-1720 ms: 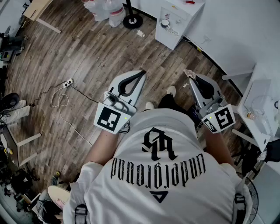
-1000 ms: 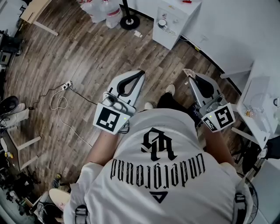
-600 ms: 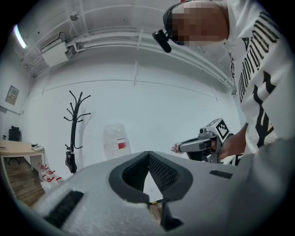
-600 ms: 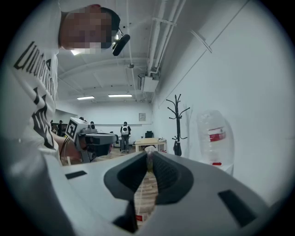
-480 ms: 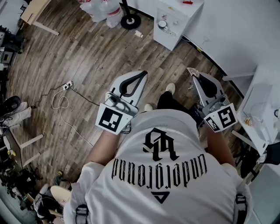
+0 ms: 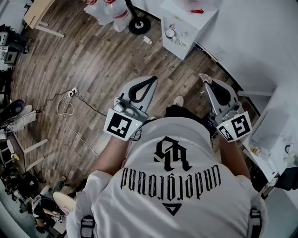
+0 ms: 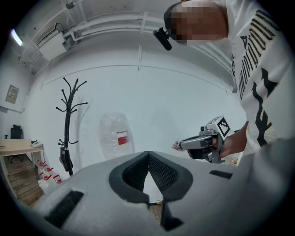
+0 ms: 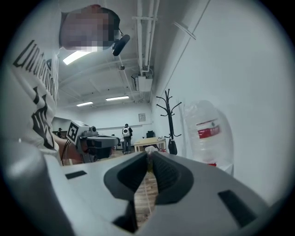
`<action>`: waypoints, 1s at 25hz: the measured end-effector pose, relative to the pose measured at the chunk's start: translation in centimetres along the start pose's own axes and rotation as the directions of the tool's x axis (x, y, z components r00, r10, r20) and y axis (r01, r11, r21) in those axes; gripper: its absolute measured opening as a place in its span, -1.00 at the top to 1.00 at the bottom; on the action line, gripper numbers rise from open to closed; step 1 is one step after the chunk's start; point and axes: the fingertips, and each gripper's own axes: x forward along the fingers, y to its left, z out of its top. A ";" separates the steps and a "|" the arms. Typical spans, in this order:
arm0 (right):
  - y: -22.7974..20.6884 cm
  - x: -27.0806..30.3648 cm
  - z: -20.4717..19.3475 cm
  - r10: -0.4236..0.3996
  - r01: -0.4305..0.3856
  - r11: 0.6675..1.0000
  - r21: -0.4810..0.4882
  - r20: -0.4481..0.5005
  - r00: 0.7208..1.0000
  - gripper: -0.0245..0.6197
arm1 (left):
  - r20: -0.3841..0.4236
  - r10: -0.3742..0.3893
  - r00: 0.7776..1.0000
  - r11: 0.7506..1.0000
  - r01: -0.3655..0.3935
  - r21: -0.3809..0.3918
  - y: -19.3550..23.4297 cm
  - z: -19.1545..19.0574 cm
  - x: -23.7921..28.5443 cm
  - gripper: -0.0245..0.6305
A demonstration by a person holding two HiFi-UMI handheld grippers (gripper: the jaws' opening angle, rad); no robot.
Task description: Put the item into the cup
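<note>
My right gripper (image 6: 204,79) is held out in front of the person's body, above the wooden floor (image 6: 93,60). It is shut on a small crumpled wrapper-like item (image 6: 202,76), which pokes out at the jaw tips in the right gripper view (image 8: 150,149). The left gripper view shows the same item (image 7: 177,146) at the nose of that gripper. My left gripper (image 6: 153,79) is level with it to the left, jaws shut with nothing between them (image 7: 148,155). I cannot make out a cup for certain.
A white cabinet (image 6: 188,21) stands ahead by the wall. A white table (image 6: 279,135) with small things is at the right edge. Large water bottles (image 6: 109,9), a coat stand (image 7: 68,120) and a power strip with cable (image 6: 70,93) lie to the left.
Both grippers keep their pose and grip. The view has drifted: the right table has slid lower in the picture and the cabinet has shifted slightly.
</note>
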 end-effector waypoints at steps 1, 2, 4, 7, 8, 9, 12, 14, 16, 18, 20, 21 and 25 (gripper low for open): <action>-1.0 0.1 0.1 0.005 -0.005 1.000 -0.001 0.005 1.000 0.79 | 0.000 0.004 1.000 1.000 -0.004 -0.005 0.2 0.1 1.1 0.90; -1.8 0.3 0.2 0.012 -0.012 1.000 -0.002 0.009 1.000 0.79 | -0.001 0.009 1.000 1.000 -0.009 -0.007 0.4 0.1 2.1 0.90; -3.4 0.8 0.1 0.026 -0.026 1.000 -0.002 0.014 1.000 0.79 | -0.005 0.024 1.000 1.000 -0.025 -0.004 1.0 0.3 3.8 0.90; -5.4 1.5 0.2 0.041 -0.041 0.999 0.011 0.015 0.999 0.79 | -0.001 0.038 0.999 0.999 -0.038 -0.001 1.5 0.7 5.8 0.90; -5.9 1.8 0.2 0.044 -0.045 0.999 0.013 0.015 0.999 0.79 | -0.004 0.036 0.999 0.999 -0.036 -0.002 1.6 0.7 6.2 0.90; -6.2 2.1 0.1 0.049 -0.050 0.999 0.014 0.014 0.999 0.79 | -0.011 0.033 0.999 0.999 -0.033 -0.003 1.7 0.6 6.6 0.90; -7.2 3.5 -0.1 0.066 -0.066 0.998 0.018 0.008 0.998 0.79 | -0.023 0.039 0.999 0.999 -0.040 -0.013 3.0 0.3 7.7 0.90; -7.6 4.7 -0.1 0.067 -0.067 0.998 0.017 0.002 0.998 0.79 | -0.021 0.039 0.999 0.999 -0.039 -0.018 4.2 0.2 8.4 0.90; -8.2 5.9 0.1 0.059 -0.059 0.998 0.014 -0.003 0.998 0.79 | -0.023 0.029 0.999 0.999 -0.030 -0.021 5.4 0.0 9.2 0.90; -8.9 7.4 0.1 0.039 -0.039 0.999 0.021 -0.009 0.999 0.79 | -0.026 0.017 1.000 0.999 -0.018 -0.028 7.0 -0.3 10.0 0.90; -9.8 9.1 -0.1 0.011 -0.011 0.999 0.037 -0.020 1.000 0.79 | -0.028 0.004 1.000 1.000 -0.004 -0.025 8.8 -0.6 10.9 0.90; -10.2 10.0 -0.2 -0.003 0.004 0.999 0.045 -0.027 1.000 0.79 | -0.032 -0.003 0.999 1.000 0.002 -0.019 9.8 -0.9 11.3 0.90; -11.6 14.2 -1.6 -0.048 0.052 0.997 0.056 -0.069 0.996 0.79 | -0.074 -0.020 0.997 0.999 0.017 -0.030 14.2 -2.9 12.8 0.90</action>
